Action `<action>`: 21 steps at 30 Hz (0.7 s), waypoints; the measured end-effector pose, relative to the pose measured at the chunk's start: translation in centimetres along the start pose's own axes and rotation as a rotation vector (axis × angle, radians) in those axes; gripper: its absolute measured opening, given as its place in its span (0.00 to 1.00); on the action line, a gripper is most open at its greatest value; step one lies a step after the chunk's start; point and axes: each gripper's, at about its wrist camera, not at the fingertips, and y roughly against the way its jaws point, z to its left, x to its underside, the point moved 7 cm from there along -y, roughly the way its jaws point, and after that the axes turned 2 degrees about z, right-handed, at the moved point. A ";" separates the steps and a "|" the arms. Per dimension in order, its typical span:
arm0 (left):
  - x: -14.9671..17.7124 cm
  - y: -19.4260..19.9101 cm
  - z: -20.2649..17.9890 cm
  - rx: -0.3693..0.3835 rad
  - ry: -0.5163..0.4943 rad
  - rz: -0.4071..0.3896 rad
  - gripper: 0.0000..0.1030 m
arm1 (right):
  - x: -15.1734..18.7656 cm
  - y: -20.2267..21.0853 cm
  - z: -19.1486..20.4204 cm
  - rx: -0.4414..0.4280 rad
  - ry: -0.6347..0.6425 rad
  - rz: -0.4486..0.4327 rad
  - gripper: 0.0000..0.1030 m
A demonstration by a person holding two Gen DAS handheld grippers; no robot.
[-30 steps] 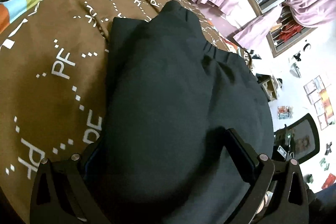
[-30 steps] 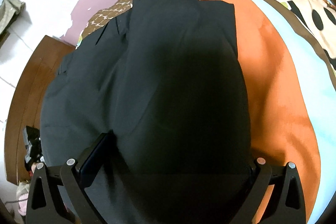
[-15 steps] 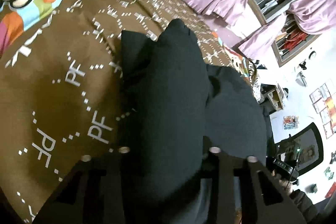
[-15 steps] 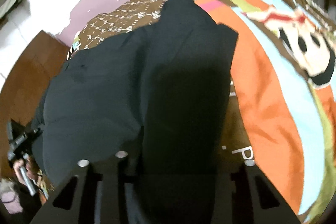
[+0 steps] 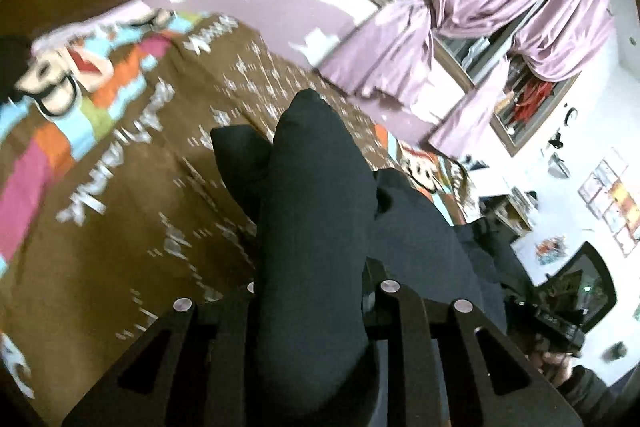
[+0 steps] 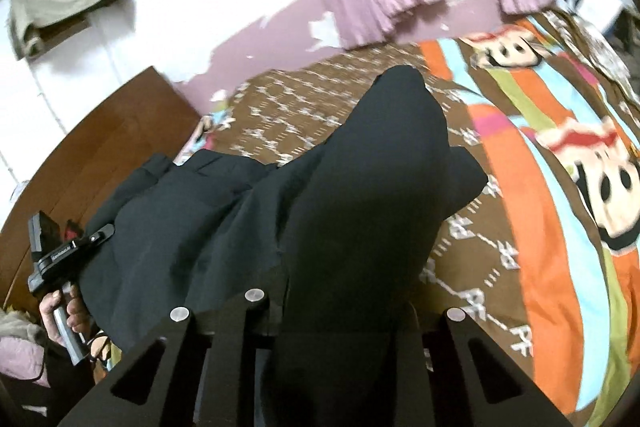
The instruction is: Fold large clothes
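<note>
A large dark garment (image 5: 316, 187) lies partly on a bedspread (image 5: 120, 227) that is brown with white lettering and cartoon stripes. My left gripper (image 5: 312, 291) has a thick fold of it bunched between its jaws, which are closing, and the fold hangs raised off the bed. In the right wrist view the same garment (image 6: 360, 187) rises in a peak from my right gripper (image 6: 344, 303), whose jaws are also closing on the cloth. The fabric hides both sets of fingertips. A hand (image 6: 68, 311) grips the other gripper's handle at the garment's left edge.
Purple curtains (image 5: 500, 7) hang at a window beyond the bed. A wooden board (image 6: 100, 147) stands along the bed's left side, and a beige cloth (image 6: 68, 3) hangs on the wall. A dark desk chair (image 5: 592, 287) stands at the right.
Both grippers went from wide open over the flat garment to closed on it. Both rose, pulling the cloth up into peaks, and more of the room shows.
</note>
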 end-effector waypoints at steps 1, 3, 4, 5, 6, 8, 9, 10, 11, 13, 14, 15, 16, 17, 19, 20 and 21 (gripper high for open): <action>-0.3 0.7 0.1 -0.011 -0.005 -0.016 0.17 | -0.3 -0.2 0.7 -0.009 0.008 -0.007 0.17; -0.9 2.0 0.7 -0.038 -0.014 -0.044 0.17 | -0.8 -1.2 2.0 -0.031 0.018 -0.020 0.17; -1.1 2.5 1.1 -0.056 -0.022 -0.048 0.17 | -0.9 -1.9 2.5 -0.038 0.021 -0.022 0.17; -1.2 2.8 1.5 -0.078 -0.024 -0.055 0.17 | -0.6 -2.6 2.8 -0.047 0.019 -0.021 0.17; -1.3 3.1 2.2 -0.102 -0.017 -0.060 0.17 | -0.4 -3.2 3.1 -0.051 0.015 -0.016 0.17; -0.9 3.0 3.7 -0.134 0.002 -0.055 0.17 | 0.7 -5.4 3.4 -0.037 0.025 0.008 0.17; -0.6 2.6 4.6 -0.155 0.010 -0.044 0.17 | 1.2 -6.3 3.3 -0.022 0.029 0.020 0.17; -0.2 1.8 5.7 -0.174 0.025 -0.021 0.17 | 1.8 -7.1 3.2 -0.003 0.031 0.032 0.17; 0.4 1.2 6.6 -0.184 0.032 -0.002 0.17 | 2.7 -8.1 2.5 0.032 0.027 0.047 0.17; 1.7 -0.3 8.2 -0.244 0.030 0.033 0.21 | 3.9 -9.1 1.4 0.084 0.021 0.057 0.20; 2.1 -0.7 8.7 -0.277 0.028 0.046 0.24 | 4.6 -9.4 0.9 0.111 0.022 0.061 0.21; 2.6 -1.1 9.1 -0.305 0.028 0.057 0.27 | 5.2 -9.6 0.5 0.134 0.023 0.063 0.25; 3.0 -1.3 9.4 -0.332 0.026 0.062 0.31 | 5.5 -9.8 0.4 0.146 0.022 0.064 0.27; 3.2 -1.3 9.5 -0.350 0.023 0.061 0.35 | 5.8 -9.9 0.2 0.163 0.022 0.066 0.28; 3.7 -0.9 9.5 -0.384 0.021 0.052 0.42 | 6.3 -9.9 0.0 0.191 0.031 0.078 0.38; 4.0 -0.7 9.5 -0.410 0.025 0.049 0.51 | 6.5 -10.0 0.0 0.202 0.040 0.088 0.42; 4.3 -0.4 9.8 -0.449 0.030 0.045 0.56 | 6.7 -10.0 0.0 0.221 0.051 0.091 0.53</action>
